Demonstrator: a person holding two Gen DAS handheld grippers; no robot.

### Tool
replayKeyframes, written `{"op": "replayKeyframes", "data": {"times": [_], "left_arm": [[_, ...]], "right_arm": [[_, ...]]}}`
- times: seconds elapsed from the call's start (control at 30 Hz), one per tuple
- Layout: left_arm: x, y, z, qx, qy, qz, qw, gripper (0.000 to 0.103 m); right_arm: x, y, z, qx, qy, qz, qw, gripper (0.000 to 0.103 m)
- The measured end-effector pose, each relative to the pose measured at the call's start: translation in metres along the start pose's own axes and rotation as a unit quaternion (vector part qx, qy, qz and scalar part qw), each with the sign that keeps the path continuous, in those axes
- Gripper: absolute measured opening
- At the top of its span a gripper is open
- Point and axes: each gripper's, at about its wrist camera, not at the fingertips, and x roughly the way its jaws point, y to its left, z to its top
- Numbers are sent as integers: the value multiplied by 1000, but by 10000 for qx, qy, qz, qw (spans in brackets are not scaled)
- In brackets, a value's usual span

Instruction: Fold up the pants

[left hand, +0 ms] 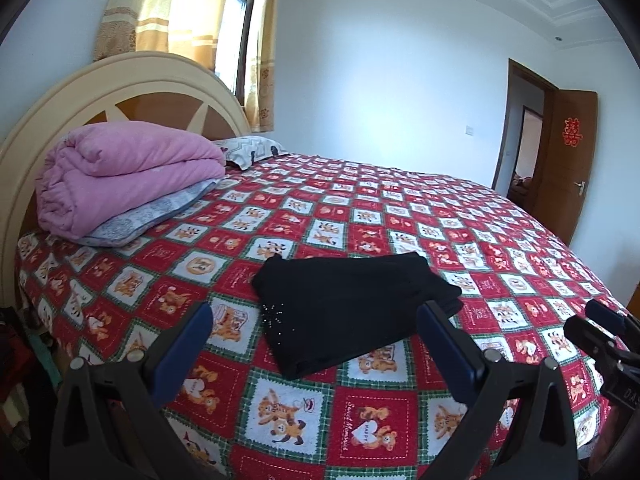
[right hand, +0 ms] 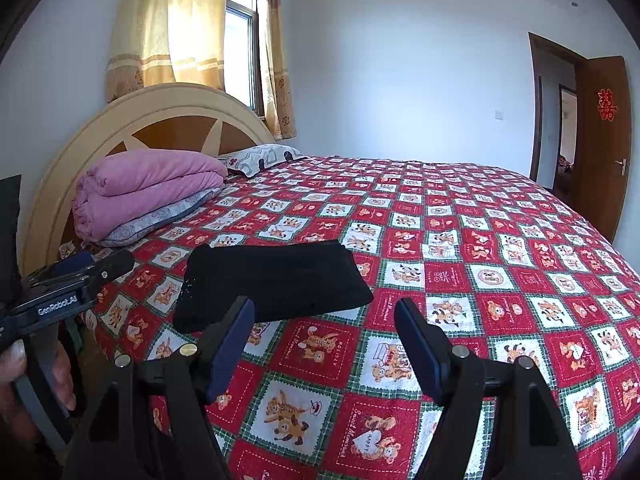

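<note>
1. Hovering nearest the lens: left gripper point(left hand: 316, 332), jaws standing wide apart, gripping nothing, blue pads clear of the cloth.
2. Hanging alongside: right gripper point(right hand: 324, 332), jaws also spread wide, nothing between them, above the bedspread point(right hand: 460, 240) w/o touching it.
3. Lying just past both grippers, near the bed's front edge: black pants point(left hand: 352, 312), folded into a compact flat bundle, a few sparkly dots showing on the left part.
4. Sitting well behind, to the left by the headboard point(left hand: 132, 80): pink quilt point(left hand: 124, 176) stacked on a grey pillow point(left hand: 148, 216); second patterned pillow point(left hand: 252, 150) lying further back.
5. Showing at the left edge of the right wrist view: a hand point(right hand: 24, 376) gripping the other gripper's handle.
6. Blocking nothing btwn grippers and pants: only red cartoon-print bedspread in that gap.
7. Standing open at far right: brown door point(right hand: 604, 140) w/ red paper ornament; curtains point(right hand: 168, 28) hanging by the window.
</note>
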Motion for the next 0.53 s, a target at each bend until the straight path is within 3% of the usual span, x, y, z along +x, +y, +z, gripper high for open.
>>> {"op": "replayKeyframes", "data": {"times": [0.53], "left_arm": [[-1,0,-2,23,-152,-233,9996,103]], "right_arm": [[5,2,-8,-52,93,37,9999,74]]}}
